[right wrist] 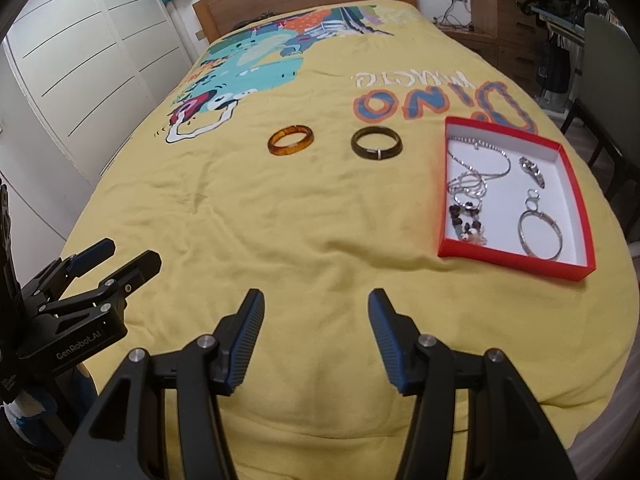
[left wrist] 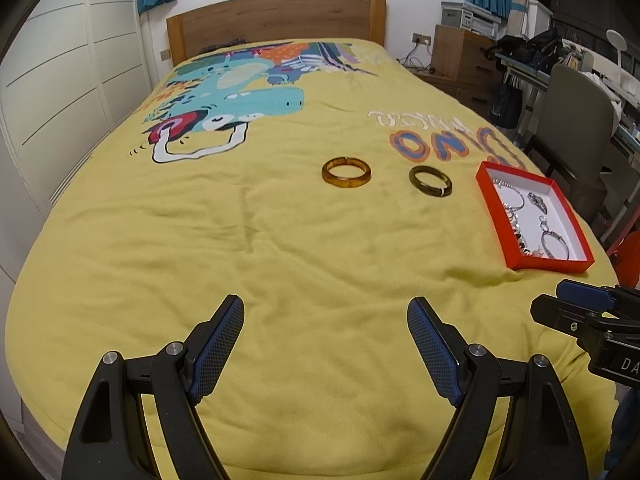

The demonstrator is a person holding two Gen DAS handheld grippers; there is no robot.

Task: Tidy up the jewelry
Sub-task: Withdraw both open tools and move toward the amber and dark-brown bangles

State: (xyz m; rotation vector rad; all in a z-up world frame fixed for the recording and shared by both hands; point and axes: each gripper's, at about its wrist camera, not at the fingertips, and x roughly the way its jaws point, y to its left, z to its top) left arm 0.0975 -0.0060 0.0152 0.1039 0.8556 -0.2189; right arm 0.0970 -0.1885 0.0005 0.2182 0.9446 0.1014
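An amber bangle (left wrist: 346,172) (right wrist: 291,141) and a dark bangle (left wrist: 430,181) (right wrist: 376,142) lie side by side on the yellow bedspread (left wrist: 280,248) (right wrist: 304,220). To their right a red tray (left wrist: 496,222) (right wrist: 443,208) holds silver chains, a bead bracelet (right wrist: 466,220), a silver bangle (right wrist: 540,236) and small pieces. My left gripper (left wrist: 325,312) is open and empty, well short of the bangles. My right gripper (right wrist: 316,304) is open and empty, also short of them. Each gripper shows at the edge of the other's view, the right one (left wrist: 560,300) and the left one (right wrist: 120,256).
The bed has a wooden headboard (left wrist: 276,20) at the far end. White wardrobe doors (left wrist: 60,92) run along the left. A chair (left wrist: 576,120), a desk and a wooden cabinet (left wrist: 460,56) stand to the right of the bed.
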